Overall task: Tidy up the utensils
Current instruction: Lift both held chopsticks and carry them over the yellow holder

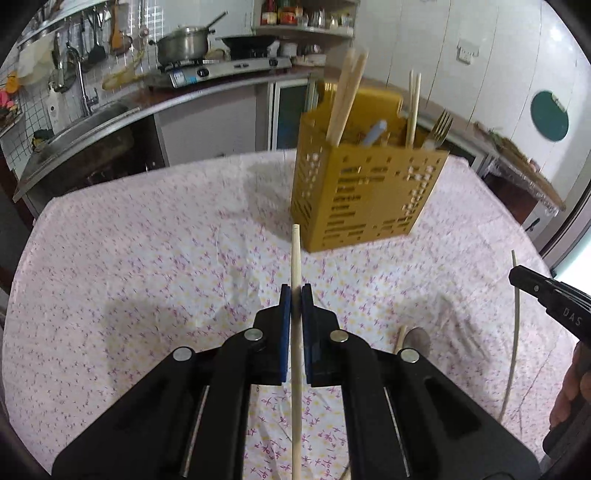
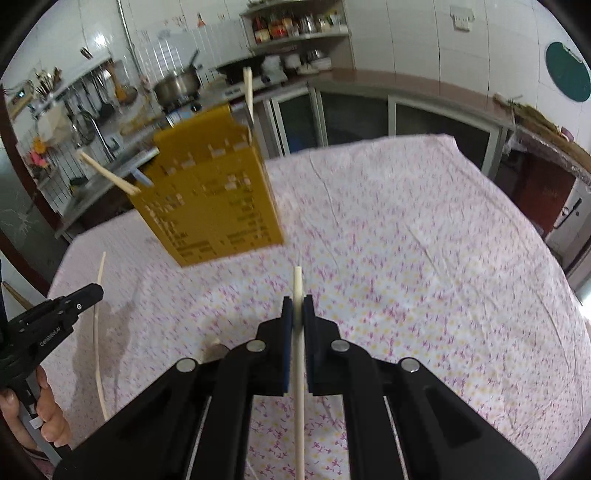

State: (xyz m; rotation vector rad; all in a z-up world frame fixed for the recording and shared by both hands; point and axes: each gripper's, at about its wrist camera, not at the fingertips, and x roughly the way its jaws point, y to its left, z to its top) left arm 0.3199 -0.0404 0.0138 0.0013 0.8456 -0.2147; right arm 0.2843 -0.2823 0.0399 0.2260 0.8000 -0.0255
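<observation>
A yellow perforated utensil holder (image 1: 365,195) stands on the floral tablecloth (image 1: 147,258), holding several chopsticks (image 1: 347,99), a fork (image 1: 439,129) and a blue-handled utensil. My left gripper (image 1: 295,299) is shut on a wooden chopstick (image 1: 295,258) whose tip points toward the holder's near corner. My right gripper (image 2: 297,310) is shut on another chopstick (image 2: 298,288); the holder (image 2: 210,199) is ahead to its left. Each gripper shows in the other's view: the right one (image 1: 546,299), the left one (image 2: 55,321).
A spoon (image 1: 415,339) and a chopstick end lie on the cloth just right of my left gripper. Beyond the table are a counter with sink (image 1: 85,122), stove, pot (image 1: 183,44) and a shelf of bottles (image 2: 295,24).
</observation>
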